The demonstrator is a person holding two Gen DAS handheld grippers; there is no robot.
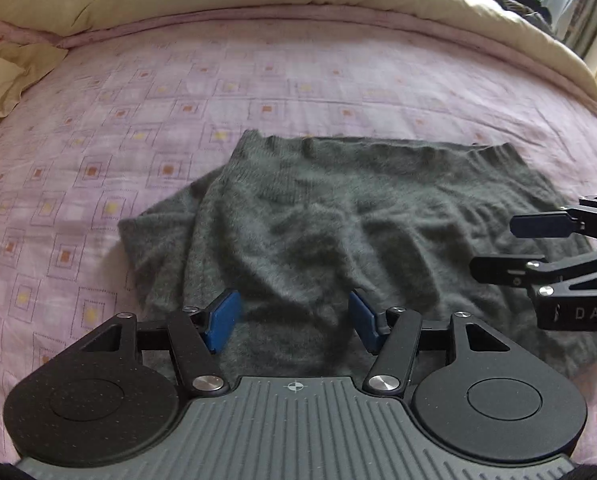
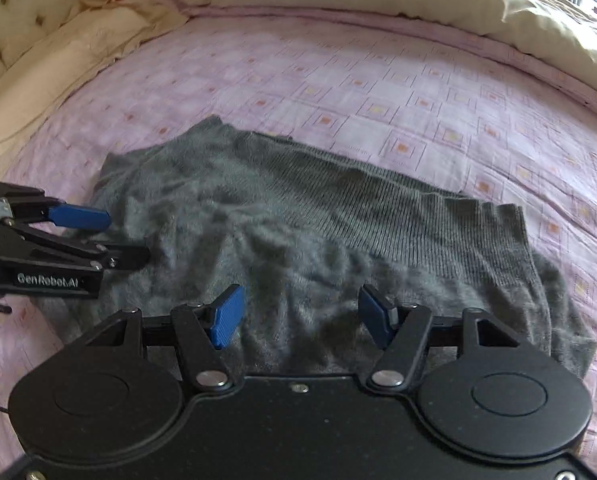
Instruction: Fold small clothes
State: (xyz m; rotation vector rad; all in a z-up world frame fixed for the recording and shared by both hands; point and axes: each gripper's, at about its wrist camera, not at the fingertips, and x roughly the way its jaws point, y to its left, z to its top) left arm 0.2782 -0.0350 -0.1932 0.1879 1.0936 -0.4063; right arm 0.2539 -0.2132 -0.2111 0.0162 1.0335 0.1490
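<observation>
A grey sweater [image 1: 338, 224] lies rumpled on the pink bed sheet [image 1: 138, 92], one fold made. Both the left claw [image 1: 294, 322] and the right claw [image 2: 300, 316] hover released above it, holding nothing. Each should pinch a near corner cleanly, lift together, and lay the edges level.

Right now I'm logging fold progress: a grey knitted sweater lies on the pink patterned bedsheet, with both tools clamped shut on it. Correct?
Not quite. The grey knitted sweater lies on the pink bedsheet, but the left tool and right tool are open, clamping nothing, as each wrist view shows.
</observation>
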